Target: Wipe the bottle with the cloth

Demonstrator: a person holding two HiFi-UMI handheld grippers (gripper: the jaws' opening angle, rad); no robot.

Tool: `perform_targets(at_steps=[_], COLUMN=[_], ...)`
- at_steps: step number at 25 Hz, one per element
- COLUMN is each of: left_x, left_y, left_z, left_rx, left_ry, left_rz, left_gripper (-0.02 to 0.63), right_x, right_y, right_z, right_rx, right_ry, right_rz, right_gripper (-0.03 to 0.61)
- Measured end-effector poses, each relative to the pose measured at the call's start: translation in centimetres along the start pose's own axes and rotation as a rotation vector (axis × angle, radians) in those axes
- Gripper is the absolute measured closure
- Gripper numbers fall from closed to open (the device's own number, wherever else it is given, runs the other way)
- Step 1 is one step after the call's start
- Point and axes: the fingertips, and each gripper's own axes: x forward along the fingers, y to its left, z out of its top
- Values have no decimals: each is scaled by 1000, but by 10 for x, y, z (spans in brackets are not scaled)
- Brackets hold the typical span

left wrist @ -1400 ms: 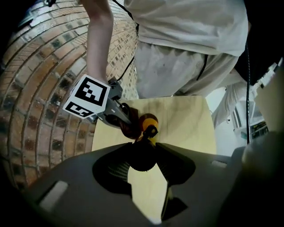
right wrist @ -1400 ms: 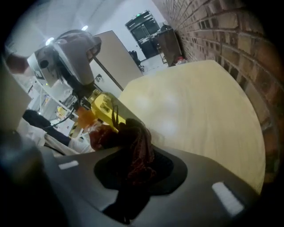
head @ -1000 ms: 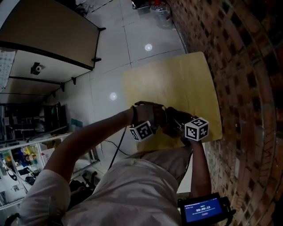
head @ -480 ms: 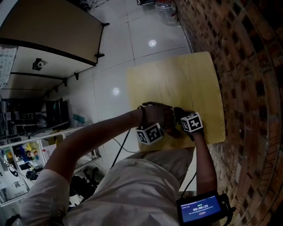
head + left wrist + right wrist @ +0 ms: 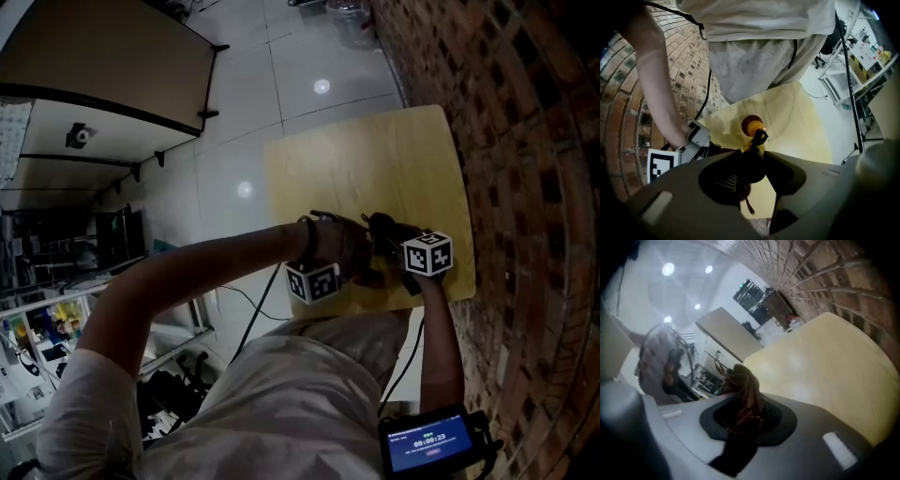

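We start with the pale yellow wooden table (image 5: 375,159). The work sits over its near edge, close to our body, so anything dropped here may well go off onto the white tiled floor (image 5: 291,84).

The left gripper (image 5: 752,161) points steeply down. Its jaws are half spread and clamped on the dark upper part of the small bottle with the amber-orange body (image 5: 752,125). We cannot tell whether the bottle's base rests on the table.

The right gripper (image 5: 746,405), just beside it, has its jaws pinched on a bunched, dark red-brown patterned cloth (image 5: 743,380). We cannot say whether the cloth touches the bottle.

Our worry is that a sideways rub would twist the bottle in a grip that holds only its top, and it could slip free. The two grippers are so near each other that their bodies may knock together. Only a small tuft of cloth sticks out past the jaws, so a jaw itself could scrape the bottle, or the cloth could be tugged out.

Around us, the red brick wall (image 5: 525,141) runs tight along the table's right side and leaves the right elbow little room. A brown-topped cabinet (image 5: 103,56) stands well apart on the left. A clear plastic jar (image 5: 345,14) sits by the wall beyond the far edge. A thin black cable (image 5: 248,309) hangs below the left arm.
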Motion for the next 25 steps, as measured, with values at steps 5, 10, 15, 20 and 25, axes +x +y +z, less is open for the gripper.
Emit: perform_targets(at_steps=[5, 10, 15, 20, 25], left_x=[4, 5, 9, 8, 17], left_y=[0, 3, 14, 24, 29], left_z=[7, 11, 11, -14, -34], left_rx=[106, 114, 15, -450, -960], left_ry=[-37, -49, -47, 29, 120], left_rz=[-57, -68, -58, -38, -14], left_gripper=[439, 439, 439, 437, 437], right_x=[22, 47, 46, -19, -93], right_y=[61, 22, -13, -42, -47], right_z=[4, -31, -67, -53, -67], right_rx=[-151, -212, -321, -83, 29], right_ry=[134, 381, 511, 149, -17], right_rz=[234, 114, -77, -286, -381], right_gripper=[500, 500, 500, 499, 499])
